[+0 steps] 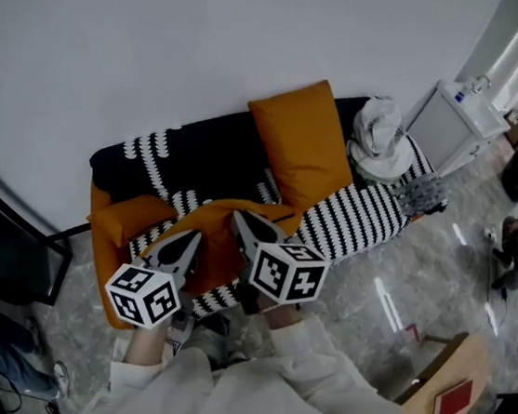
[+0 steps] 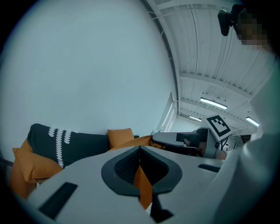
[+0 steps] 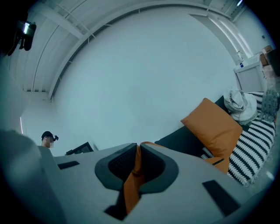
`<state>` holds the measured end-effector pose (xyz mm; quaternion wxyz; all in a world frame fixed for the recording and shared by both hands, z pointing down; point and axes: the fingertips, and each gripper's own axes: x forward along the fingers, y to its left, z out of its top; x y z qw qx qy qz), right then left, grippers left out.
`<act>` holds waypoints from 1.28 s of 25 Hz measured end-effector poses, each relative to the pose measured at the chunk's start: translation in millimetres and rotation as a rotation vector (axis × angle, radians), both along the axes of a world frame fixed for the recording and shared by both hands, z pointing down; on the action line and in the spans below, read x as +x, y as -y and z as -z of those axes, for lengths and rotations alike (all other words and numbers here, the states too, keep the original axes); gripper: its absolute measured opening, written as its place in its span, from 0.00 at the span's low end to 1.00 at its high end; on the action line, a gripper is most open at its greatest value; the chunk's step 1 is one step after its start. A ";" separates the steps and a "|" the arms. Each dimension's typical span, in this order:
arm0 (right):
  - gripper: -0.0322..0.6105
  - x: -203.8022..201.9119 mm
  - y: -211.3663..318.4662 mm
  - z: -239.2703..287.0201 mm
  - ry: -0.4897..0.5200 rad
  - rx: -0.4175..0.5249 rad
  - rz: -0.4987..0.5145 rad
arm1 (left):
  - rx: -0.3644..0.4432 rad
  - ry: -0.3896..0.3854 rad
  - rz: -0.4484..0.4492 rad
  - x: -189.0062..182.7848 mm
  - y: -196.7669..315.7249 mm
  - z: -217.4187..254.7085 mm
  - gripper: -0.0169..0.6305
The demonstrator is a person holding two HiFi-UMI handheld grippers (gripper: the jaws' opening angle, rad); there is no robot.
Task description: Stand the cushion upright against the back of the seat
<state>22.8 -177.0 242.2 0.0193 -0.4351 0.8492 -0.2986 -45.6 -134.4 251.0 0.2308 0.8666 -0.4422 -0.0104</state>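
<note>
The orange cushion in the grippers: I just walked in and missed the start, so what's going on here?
A person holds a gripper in each hand. The left gripper and the right gripper are both shut on fabric of one orange cushion, over the front of the striped sofa seat. It is not yet standing against the backrest. A second orange cushion leans upright against the backrest, and a third cushion sits near the left gripper.

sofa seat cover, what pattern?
Black-and-white stripes on the seat cover; clearest in the head view.
</note>
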 end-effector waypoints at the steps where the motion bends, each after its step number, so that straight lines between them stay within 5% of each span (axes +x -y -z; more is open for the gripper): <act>1: 0.10 -3.5 6.8 0.9 0.007 -0.001 -0.002 | -0.004 -0.011 -0.010 -3.1 7.2 0.4 0.04; 32: 0.10 -41.8 199.9 45.7 0.110 -0.028 -0.220 | 0.011 -0.072 -0.141 -71.5 233.0 31.1 0.04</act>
